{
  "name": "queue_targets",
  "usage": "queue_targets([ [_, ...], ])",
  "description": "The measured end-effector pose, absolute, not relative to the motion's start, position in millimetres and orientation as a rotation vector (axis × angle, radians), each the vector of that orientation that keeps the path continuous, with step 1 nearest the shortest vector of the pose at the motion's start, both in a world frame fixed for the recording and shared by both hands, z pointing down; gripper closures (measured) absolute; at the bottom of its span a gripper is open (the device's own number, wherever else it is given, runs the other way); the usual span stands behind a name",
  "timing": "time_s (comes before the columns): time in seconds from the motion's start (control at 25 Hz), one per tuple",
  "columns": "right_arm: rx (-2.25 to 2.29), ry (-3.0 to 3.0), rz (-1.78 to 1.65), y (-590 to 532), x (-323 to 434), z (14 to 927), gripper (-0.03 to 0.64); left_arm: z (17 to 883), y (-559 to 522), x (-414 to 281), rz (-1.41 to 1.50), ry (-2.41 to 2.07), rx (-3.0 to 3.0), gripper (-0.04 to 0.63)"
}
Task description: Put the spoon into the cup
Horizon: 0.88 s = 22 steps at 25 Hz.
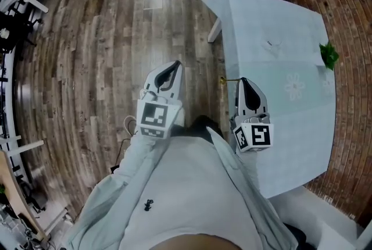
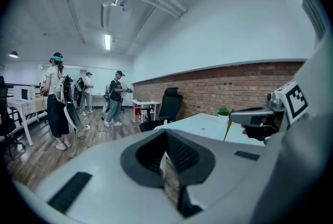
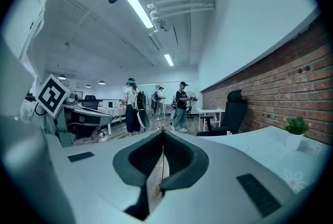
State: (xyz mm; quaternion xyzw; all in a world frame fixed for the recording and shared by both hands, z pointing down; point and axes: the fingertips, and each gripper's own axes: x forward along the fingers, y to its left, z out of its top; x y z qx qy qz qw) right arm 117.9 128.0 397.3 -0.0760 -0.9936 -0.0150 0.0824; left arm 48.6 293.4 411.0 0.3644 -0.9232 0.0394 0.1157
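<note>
My right gripper [image 1: 241, 81] is shut on a thin gold spoon [image 1: 226, 80] at the near left edge of the pale blue table [image 1: 290, 127]. From the left gripper view the spoon [image 2: 227, 127] hangs down from the right gripper's [image 2: 233, 116] tips. In the right gripper view only a gold sliver of the spoon [image 3: 157, 189] shows between the closed jaws. My left gripper [image 1: 175, 65] is over the wooden floor, left of the table, jaws together and nothing seen in them. No cup is in view.
A small green plant [image 1: 329, 55] stands at the table's far right edge. A black office chair [image 2: 169, 106] and a small white table [image 2: 145, 103] stand by the brick wall [image 2: 218, 87]. Several people [image 2: 56, 100] stand further back on the wooden floor [image 1: 104, 57].
</note>
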Motion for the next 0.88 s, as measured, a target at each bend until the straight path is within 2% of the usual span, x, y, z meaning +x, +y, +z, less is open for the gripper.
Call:
queue_targets([
  [0.4,-0.214,-2.936,-0.020,114,53,420,0.597,434,291,-11,0.117,-2.672,1.030,0.577],
  [0.88,-0.168,-2.986,-0.020,39,-100,404,0.597,409,208,-173,0.196,-2.687,1.108,0.577],
])
